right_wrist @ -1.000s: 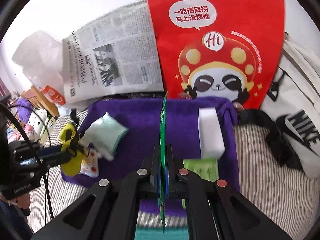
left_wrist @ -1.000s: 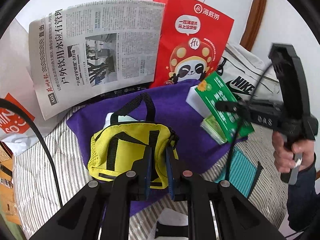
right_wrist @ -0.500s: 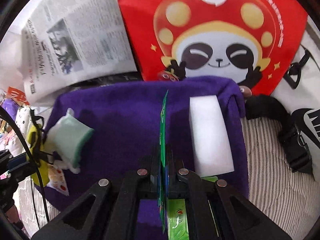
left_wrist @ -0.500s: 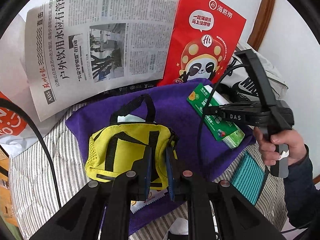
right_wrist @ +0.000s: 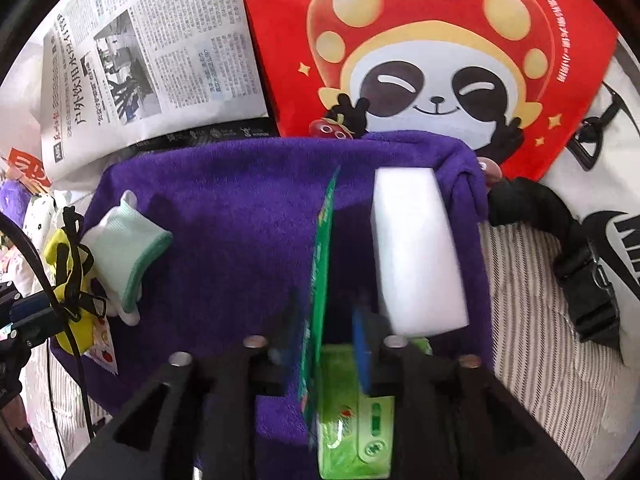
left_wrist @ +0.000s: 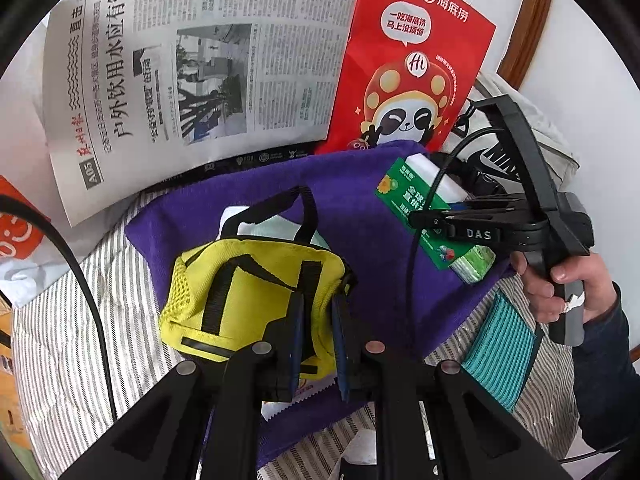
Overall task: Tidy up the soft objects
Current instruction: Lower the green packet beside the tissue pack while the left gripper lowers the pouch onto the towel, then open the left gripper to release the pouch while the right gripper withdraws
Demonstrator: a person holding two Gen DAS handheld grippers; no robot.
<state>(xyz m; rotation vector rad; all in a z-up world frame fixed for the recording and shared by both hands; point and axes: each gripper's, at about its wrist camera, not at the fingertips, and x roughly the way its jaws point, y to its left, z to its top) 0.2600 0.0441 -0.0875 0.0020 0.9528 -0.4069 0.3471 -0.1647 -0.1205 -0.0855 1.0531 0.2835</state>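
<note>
The right tongs (right_wrist: 326,340) have just been opening, and the green tissue pack (right_wrist: 354,412) stands on edge between the parted pads, long axis running away toward the red bag (right_wrist: 440,60), just beside the white sponge (right_wrist: 416,252) on the purple towel (right_wrist: 224,208). The left tongs (left_wrist: 316,340), narrow, clamp the yellow pouch (left_wrist: 248,292) at the towel's near-left corner.

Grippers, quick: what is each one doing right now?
Left gripper: closed on the yellow bag.
Right gripper: jaws have just been opening; the green packet stands between them, apparently no longer clamped.
</note>
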